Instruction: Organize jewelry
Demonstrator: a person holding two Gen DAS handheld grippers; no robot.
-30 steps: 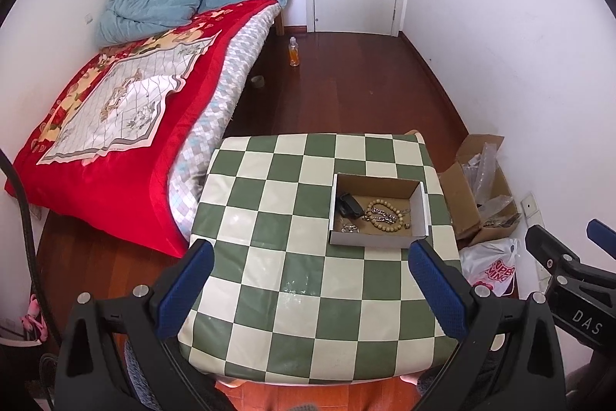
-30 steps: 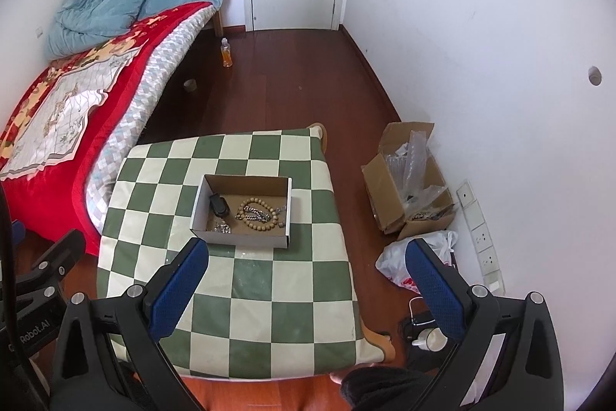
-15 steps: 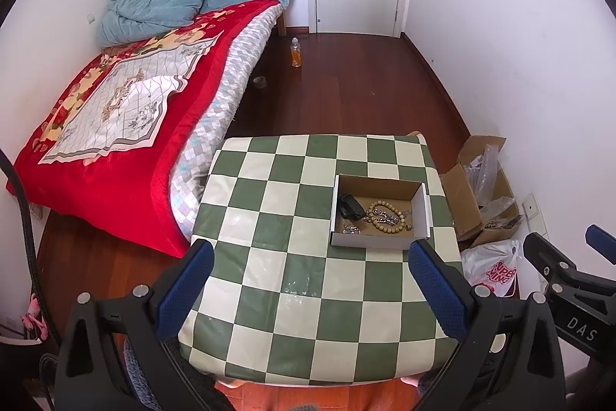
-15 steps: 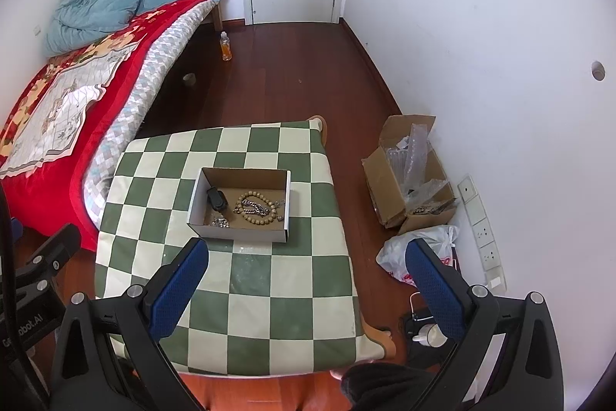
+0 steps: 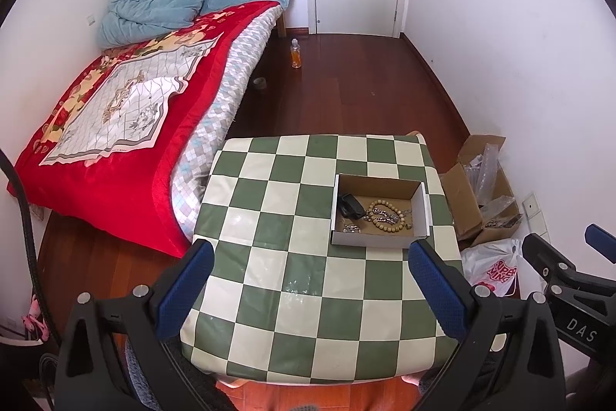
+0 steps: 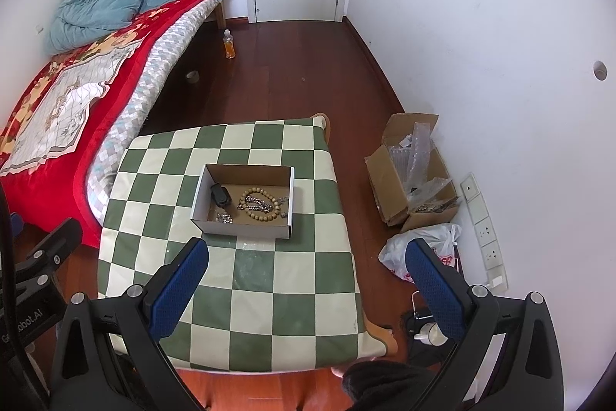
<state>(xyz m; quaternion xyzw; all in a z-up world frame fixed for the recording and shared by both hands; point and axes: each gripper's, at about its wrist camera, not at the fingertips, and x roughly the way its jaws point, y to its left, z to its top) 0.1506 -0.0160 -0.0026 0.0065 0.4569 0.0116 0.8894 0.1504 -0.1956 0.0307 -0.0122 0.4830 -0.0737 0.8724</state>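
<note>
A small open cardboard box (image 5: 379, 240) (image 6: 242, 228) sits on the green-and-cream checkered table (image 5: 292, 272) (image 6: 250, 280). Inside it lie a wooden bead bracelet (image 5: 385, 218) (image 6: 258, 206), a silver chain across it (image 5: 381, 217) (image 6: 258, 207), a small black item (image 5: 349, 206) (image 6: 221, 196) and a small silver piece (image 5: 351, 228) (image 6: 224, 217). My left gripper (image 5: 310, 286) is open and empty, high above the table's near side. My right gripper (image 6: 308, 282) is open and empty, also high above the near edge.
A bed with a red quilt (image 5: 115, 126) (image 6: 50, 110) stands left of the table. An open cardboard carton (image 5: 477, 195) (image 6: 412, 172) and a plastic bag (image 5: 496, 264) (image 6: 423, 245) lie on the floor at the right wall. An orange bottle (image 5: 295, 53) stands near the door.
Both grippers have shifted slightly, so the table and box sit a little differently in view. Both stay open and empty.
</note>
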